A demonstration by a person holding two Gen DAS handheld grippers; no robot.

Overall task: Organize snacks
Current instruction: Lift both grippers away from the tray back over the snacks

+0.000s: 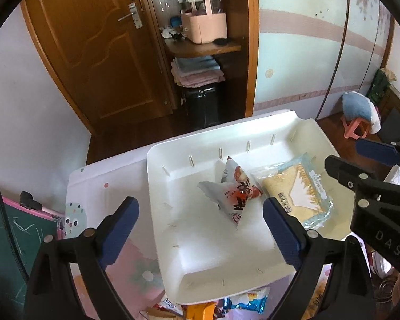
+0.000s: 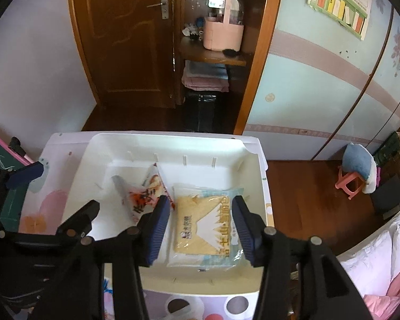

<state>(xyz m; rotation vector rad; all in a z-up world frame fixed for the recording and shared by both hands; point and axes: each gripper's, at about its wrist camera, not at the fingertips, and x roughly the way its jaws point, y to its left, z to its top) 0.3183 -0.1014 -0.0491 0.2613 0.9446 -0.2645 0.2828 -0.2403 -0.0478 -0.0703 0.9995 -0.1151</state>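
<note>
A white tray (image 1: 213, 266) sits on a small table. In it lie a white and red snack packet (image 1: 234, 192), crumpled and tilted, and a clear packet of yellow crackers (image 1: 296, 189) to its right. My left gripper (image 1: 200, 216) is open and empty above the tray's near left part. My right gripper (image 2: 201, 229) is open, its blue pads either side of the cracker packet (image 2: 208, 229), just above it; the snack packet (image 2: 144, 194) lies to its left. The tray rim (image 2: 168, 137) shows at the far side.
Several loose snack packets (image 1: 226, 305) lie on the table by the tray's near edge. A green chalkboard (image 1: 10, 229) stands at the left. A pink stool with a blue cushion (image 2: 357, 170) is on the floor at the right. A bed (image 2: 381, 266) is at the near right.
</note>
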